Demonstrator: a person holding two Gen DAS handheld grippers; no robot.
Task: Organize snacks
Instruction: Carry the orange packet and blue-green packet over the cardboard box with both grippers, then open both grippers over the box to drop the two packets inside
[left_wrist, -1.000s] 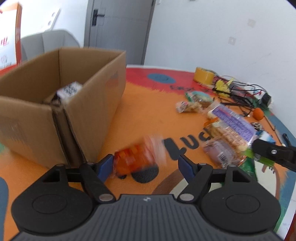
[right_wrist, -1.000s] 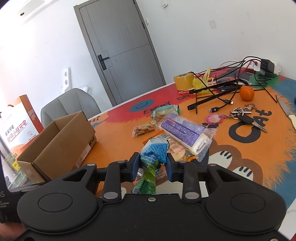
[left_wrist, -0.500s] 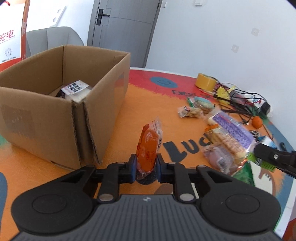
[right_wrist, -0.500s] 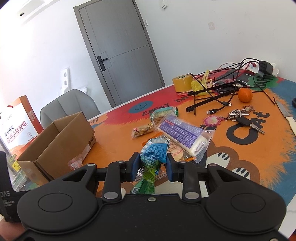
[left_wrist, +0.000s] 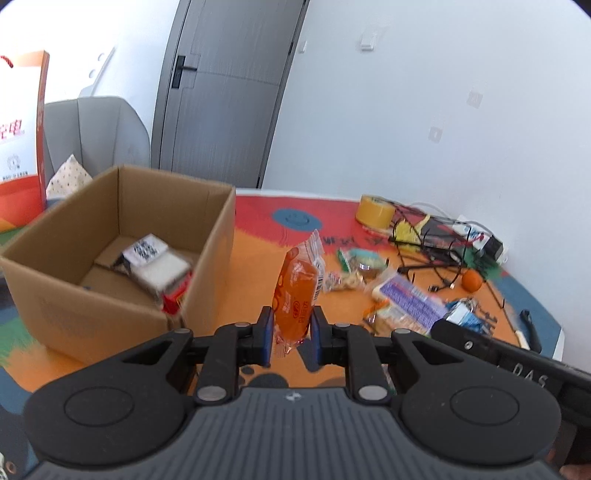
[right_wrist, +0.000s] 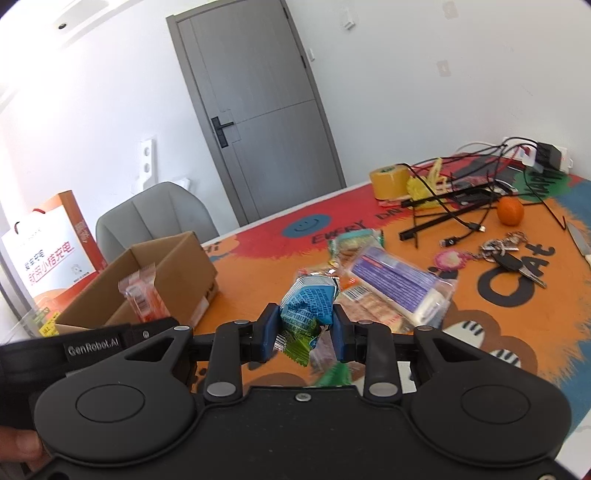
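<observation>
Orange snack pack (left_wrist: 295, 295) pinched low by left gripper (left_wrist: 291, 334) beside the cardboard box (left_wrist: 207, 280), right gripper (right_wrist: 303, 332) clamping a blue-green packet (right_wrist: 308, 304); slick film may slip out, landing short of the box.

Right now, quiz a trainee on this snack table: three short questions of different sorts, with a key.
1. True or false: the cardboard box is empty.
2. Which packet does the left gripper hold? A) orange packet B) purple packet C) tape roll
3. Fill in: the right gripper is shut on a ____ and green packet.

Key:
1. False; packets lie inside.
2. A; the jaws clamp its lower end, and it stands upright.
3. Blue.
</observation>
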